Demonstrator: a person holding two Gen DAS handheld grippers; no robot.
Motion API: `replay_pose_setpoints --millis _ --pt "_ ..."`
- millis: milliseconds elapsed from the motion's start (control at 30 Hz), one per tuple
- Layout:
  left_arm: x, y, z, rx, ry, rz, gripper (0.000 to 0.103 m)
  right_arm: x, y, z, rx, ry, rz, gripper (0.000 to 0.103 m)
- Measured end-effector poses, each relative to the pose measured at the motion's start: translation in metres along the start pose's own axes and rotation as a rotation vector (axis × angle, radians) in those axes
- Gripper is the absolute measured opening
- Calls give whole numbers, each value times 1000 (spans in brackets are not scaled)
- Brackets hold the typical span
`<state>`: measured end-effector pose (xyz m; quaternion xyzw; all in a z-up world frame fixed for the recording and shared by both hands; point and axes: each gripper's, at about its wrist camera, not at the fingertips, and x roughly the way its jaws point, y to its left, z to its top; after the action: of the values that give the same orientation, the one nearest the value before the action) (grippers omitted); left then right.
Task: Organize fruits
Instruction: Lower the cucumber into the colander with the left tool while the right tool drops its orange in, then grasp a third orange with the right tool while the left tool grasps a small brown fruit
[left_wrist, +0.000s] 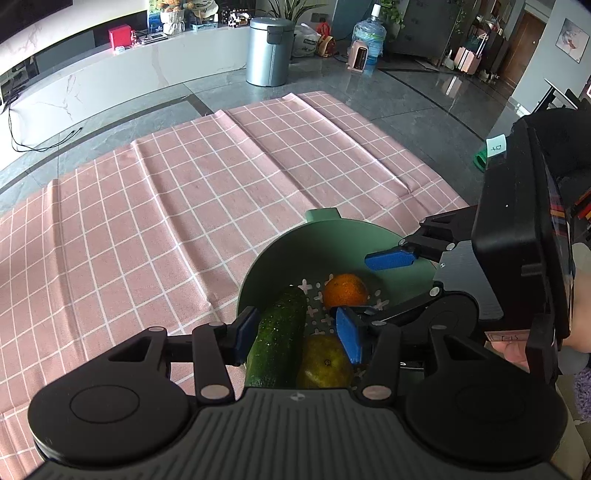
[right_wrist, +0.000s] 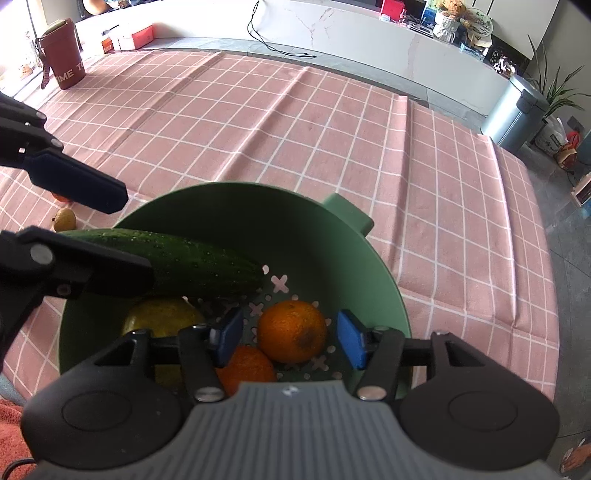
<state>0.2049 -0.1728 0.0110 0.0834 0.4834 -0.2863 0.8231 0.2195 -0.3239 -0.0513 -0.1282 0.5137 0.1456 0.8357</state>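
Cucumber (right_wrist: 177, 258), 2 oranges (right_wrist: 291, 330) in green colander (right_wrist: 332, 251), jaws apart

Count: 1 green colander (right_wrist: 332, 251); 1 cucumber (right_wrist: 192, 258); 2 oranges (right_wrist: 291, 330) (right_wrist: 247, 367); 1 yellow-green citrus (right_wrist: 162, 319); 1 small brownish fruit (right_wrist: 65, 218) on cloth.

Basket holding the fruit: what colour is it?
Sage green basket, with cross-shaped holes in its bottom; clearest in the right wrist view.
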Motion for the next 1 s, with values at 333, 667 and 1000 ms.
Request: replay_pose_setpoints --millis 333,667,1000 --pt "-51 8 -26 -37 -85 61 58 -56 30 -1 5 -83 -50 75" --pt "-96 32 -68 -103 -169 148 58 -101 87 -14 0 -217 -40 79" --pt "-113 64 -120 -189 -200 228 58 -104 143 -35 135 -295 92 79"
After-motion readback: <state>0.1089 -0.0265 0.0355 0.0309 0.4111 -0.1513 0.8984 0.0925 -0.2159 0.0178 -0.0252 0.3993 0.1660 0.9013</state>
